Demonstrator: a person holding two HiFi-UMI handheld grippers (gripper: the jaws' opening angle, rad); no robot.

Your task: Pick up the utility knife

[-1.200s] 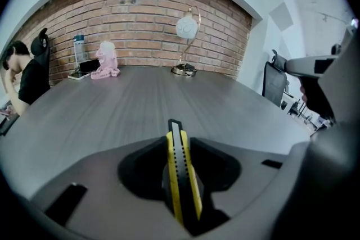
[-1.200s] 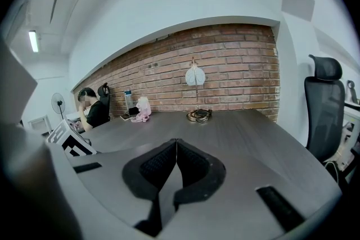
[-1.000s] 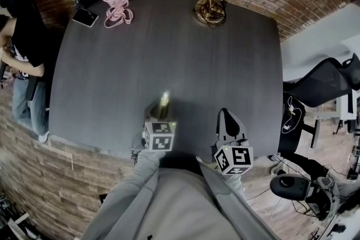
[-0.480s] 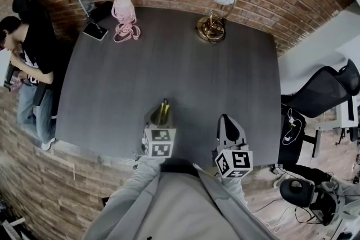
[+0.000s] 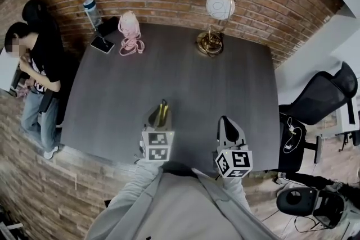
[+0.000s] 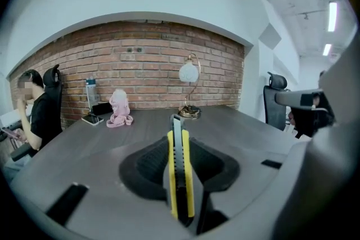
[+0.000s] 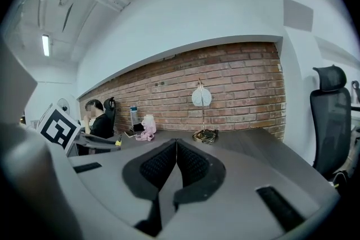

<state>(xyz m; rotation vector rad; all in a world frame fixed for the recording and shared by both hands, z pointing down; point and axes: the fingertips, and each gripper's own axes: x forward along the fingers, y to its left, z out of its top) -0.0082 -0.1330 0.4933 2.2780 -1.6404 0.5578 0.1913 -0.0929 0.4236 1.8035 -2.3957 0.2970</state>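
The yellow utility knife [image 6: 180,171] stands on edge between the pads of the left gripper [image 6: 179,143]. The jaws are clamped on its yellow sides, and its tip pokes out past them toward 12 o'clock. In the head view the knife [image 5: 162,112] is over the near part of the dark table [image 5: 185,81]. At 3 o'clock from it, the right gripper [image 5: 227,123] has its jaws pressed together on nothing. A lamp [image 5: 216,19] stands at 1 o'clock on the far edge, and a pink bundle [image 5: 130,31] and a phone [image 5: 103,44] lie at 11 o'clock. A person [image 5: 39,59] stands off the table at 10 o'clock.
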